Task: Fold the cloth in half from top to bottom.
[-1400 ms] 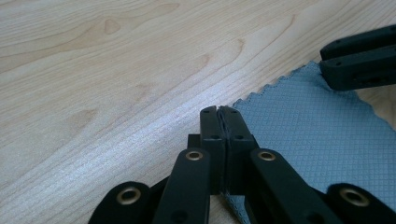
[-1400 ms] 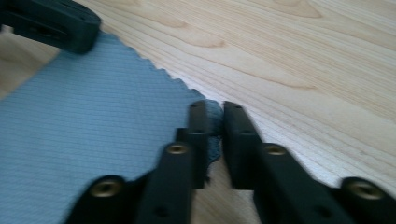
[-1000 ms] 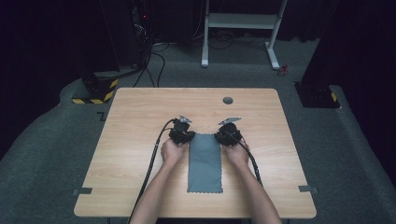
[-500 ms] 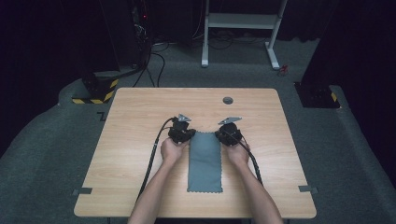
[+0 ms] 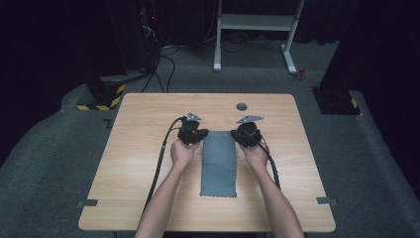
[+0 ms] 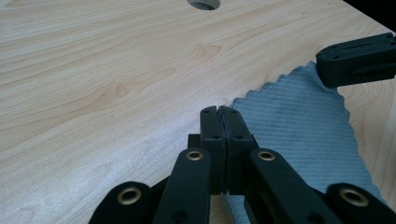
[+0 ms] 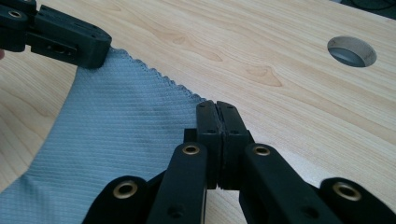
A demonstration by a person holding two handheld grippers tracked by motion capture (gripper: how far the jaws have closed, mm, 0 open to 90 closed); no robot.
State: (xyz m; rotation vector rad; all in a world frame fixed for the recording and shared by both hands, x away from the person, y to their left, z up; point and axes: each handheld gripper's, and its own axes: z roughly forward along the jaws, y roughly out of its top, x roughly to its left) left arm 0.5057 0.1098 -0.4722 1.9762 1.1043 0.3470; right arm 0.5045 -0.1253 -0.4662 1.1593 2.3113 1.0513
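Note:
A grey rectangular cloth (image 5: 218,163) lies lengthwise on the wooden table (image 5: 138,148), its near end flat. My left gripper (image 5: 200,134) is shut on the cloth's far left corner, and my right gripper (image 5: 237,133) is shut on the far right corner. In the left gripper view the black jaws (image 6: 218,109) are pressed together at the scalloped edge of the cloth (image 6: 299,121), with the right gripper (image 6: 327,70) pinching the other corner farther off. In the right gripper view the shut jaws (image 7: 216,105) hold the cloth (image 7: 116,126), and the left gripper (image 7: 100,51) grips the opposite corner.
A round hole (image 5: 241,106) is cut in the table beyond the cloth. Bare wood lies on both sides of the cloth. A white frame (image 5: 257,29) and a black-and-yellow striped base (image 5: 101,96) stand on the dark floor behind the table.
Both hands have risen a little together, taking the cloth's far edge up with them. The near end of the cloth has stayed flat on the table.

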